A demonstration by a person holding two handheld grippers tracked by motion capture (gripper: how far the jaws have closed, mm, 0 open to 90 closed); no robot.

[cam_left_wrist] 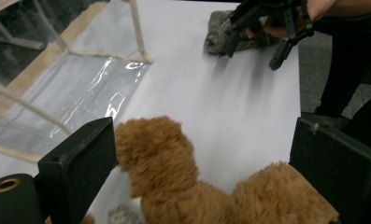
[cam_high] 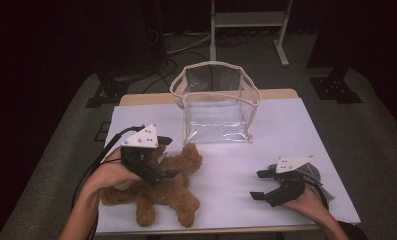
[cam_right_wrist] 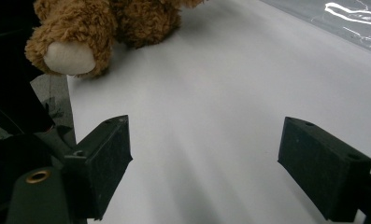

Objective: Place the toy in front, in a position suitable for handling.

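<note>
Brown teddy bear, one, between spread fingers of left gripper, right gripper fingers apart, one clear bag

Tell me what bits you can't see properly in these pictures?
- Teddy bear: in the high view the left gripper and hand cover its middle; the left gripper view cuts off its lower body.
- Grey thing: mostly behind the right gripper in the high view; too blurred to name.

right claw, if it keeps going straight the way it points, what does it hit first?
Probably nothing soon: the right claw, jaws open, faces bare white table cover. Farther along that line lies the teddy bear, likely first contact, though depth is unclear.
</note>
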